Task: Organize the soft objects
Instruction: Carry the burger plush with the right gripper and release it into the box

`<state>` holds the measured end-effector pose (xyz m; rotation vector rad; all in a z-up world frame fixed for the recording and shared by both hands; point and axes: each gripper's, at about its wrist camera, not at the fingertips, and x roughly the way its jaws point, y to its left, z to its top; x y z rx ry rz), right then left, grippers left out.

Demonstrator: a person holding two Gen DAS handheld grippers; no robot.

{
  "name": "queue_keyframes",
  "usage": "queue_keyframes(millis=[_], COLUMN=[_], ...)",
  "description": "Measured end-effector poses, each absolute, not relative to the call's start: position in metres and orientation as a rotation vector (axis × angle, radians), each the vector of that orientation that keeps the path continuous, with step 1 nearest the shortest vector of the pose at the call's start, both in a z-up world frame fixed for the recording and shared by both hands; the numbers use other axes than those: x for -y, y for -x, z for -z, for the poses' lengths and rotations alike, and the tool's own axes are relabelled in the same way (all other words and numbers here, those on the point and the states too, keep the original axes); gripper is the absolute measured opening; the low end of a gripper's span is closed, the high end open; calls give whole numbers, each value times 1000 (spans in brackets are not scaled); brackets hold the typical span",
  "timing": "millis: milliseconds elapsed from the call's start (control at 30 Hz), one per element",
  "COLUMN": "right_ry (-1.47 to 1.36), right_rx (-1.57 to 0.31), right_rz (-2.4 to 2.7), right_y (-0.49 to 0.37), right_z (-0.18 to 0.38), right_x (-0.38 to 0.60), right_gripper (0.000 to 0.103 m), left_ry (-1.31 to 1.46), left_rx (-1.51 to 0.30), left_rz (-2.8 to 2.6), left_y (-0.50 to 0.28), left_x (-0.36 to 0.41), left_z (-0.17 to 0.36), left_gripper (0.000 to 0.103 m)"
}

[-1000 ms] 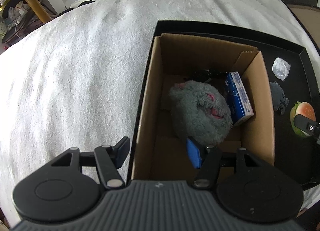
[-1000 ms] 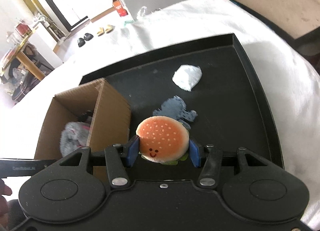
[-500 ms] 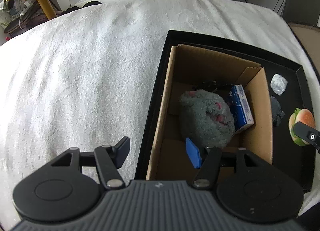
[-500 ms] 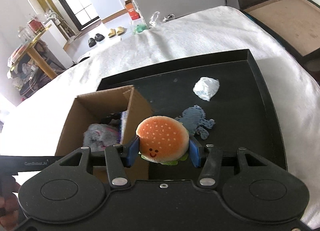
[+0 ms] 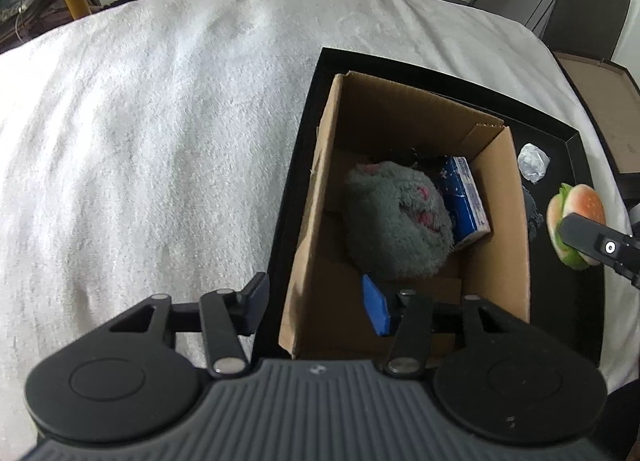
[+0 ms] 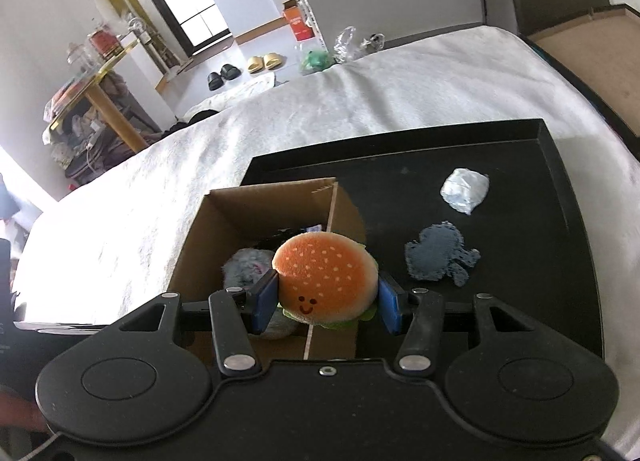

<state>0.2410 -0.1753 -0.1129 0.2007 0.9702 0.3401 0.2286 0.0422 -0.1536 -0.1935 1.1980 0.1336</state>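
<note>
Right gripper clamped on burger — over box right wall, left gripper wide open, empty — straddling box left wall, tray right of box.

A smiling plush hamburger hangs pinched above the open cardboard box's right wall, the box holding a grey fuzzy plush, while a blue-grey knitted toy lies flat on the black tray.
</note>
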Motion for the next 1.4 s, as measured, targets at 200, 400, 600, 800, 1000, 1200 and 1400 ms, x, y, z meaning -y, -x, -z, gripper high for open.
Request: queue_keyframes(millis=[200, 400, 600, 800, 1000, 1200, 1400], right_ry=[-164, -146, -190, -238, -262, -266, -287], right_rx=[-975, -1002, -1047, -1078, -1063, -1047, -1038], right_rz=[-380, -417, -453, -466, -514, -513, -450], right_y=[-237, -232, -231, -230, -228, -229, -234], right_z=[108, 111, 114, 117, 113, 111, 113], right_x=[157, 138, 124, 117, 111, 114, 138], right_gripper=[51, 51, 52, 52, 60, 68, 68], left_ry=[215, 224, 278, 275, 280, 276, 255], left_rx=[-1208, -1219, -1218, -1214, -1215, -1218, -1218], left_rz=[-108, -103, -98, -88, -84, -88, -92], left_y=[-227, -227, -223, -221, -221, -221, -223], left_x=[-46, -50, -60, -60, -63, -64, -60], left_z=[157, 158, 159, 158, 157, 157, 154], left_gripper=[26, 15, 14, 11, 10, 10, 11])
